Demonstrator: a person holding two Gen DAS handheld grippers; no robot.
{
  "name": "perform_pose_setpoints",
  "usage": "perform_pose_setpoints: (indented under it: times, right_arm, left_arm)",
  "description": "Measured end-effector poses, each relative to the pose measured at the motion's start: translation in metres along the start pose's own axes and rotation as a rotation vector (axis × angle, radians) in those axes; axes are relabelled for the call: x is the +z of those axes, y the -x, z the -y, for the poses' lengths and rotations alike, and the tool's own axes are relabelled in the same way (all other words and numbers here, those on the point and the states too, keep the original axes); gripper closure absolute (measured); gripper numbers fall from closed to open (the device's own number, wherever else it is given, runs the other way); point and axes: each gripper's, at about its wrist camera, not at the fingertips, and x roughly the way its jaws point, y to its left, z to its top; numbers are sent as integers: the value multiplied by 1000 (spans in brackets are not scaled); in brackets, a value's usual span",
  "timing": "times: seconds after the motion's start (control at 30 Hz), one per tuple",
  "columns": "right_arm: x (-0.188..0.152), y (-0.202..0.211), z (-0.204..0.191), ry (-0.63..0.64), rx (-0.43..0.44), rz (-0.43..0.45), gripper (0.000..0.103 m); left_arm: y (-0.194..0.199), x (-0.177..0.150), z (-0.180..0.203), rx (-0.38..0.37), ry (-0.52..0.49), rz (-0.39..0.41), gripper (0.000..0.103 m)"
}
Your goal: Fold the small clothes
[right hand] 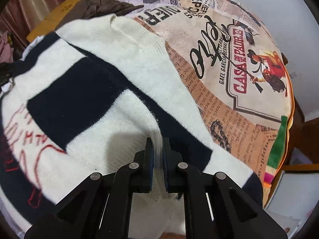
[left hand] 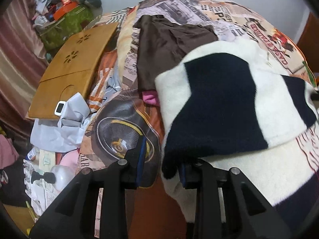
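Observation:
A white and navy striped knit sweater (left hand: pixel 229 107) lies on a bed covered with a printed newspaper-pattern quilt (left hand: pixel 127 131). My left gripper (left hand: pixel 161 159) is open; the sweater's edge drapes over its right finger and hides that tip. In the right wrist view the sweater (right hand: pixel 83 91) fills the left and centre, with red stitched lettering at the left. My right gripper (right hand: pixel 157 149) is shut on a white fold of the sweater. A brown garment (left hand: pixel 169 45) lies further back on the quilt, over something pink (left hand: pixel 149 97).
A wooden lap tray (left hand: pixel 69 69) lies at the left of the bed, with grey plastic bags (left hand: pixel 59 127) and clutter below it. A green box with piled items (left hand: pixel 65 18) stands at the back left. The quilt's right edge (right hand: pixel 279 139) drops to the floor.

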Motion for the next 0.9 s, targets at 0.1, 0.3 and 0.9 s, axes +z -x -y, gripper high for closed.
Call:
perform_pose_setpoints:
  times: [0.1, 0.3, 0.9]
  right_arm:
    - [-1, -13, 1, 1, -21, -29, 96]
    - [-2, -15, 3, -22, -63, -36, 81]
    - [7, 11, -34, -165, 167, 122, 37]
  left_arm:
    - [7, -3, 1, -17, -14, -2, 68]
    - [28, -9, -11, -52, 25, -1, 50]
    - [-6, 32, -13, -98, 73, -51, 32]
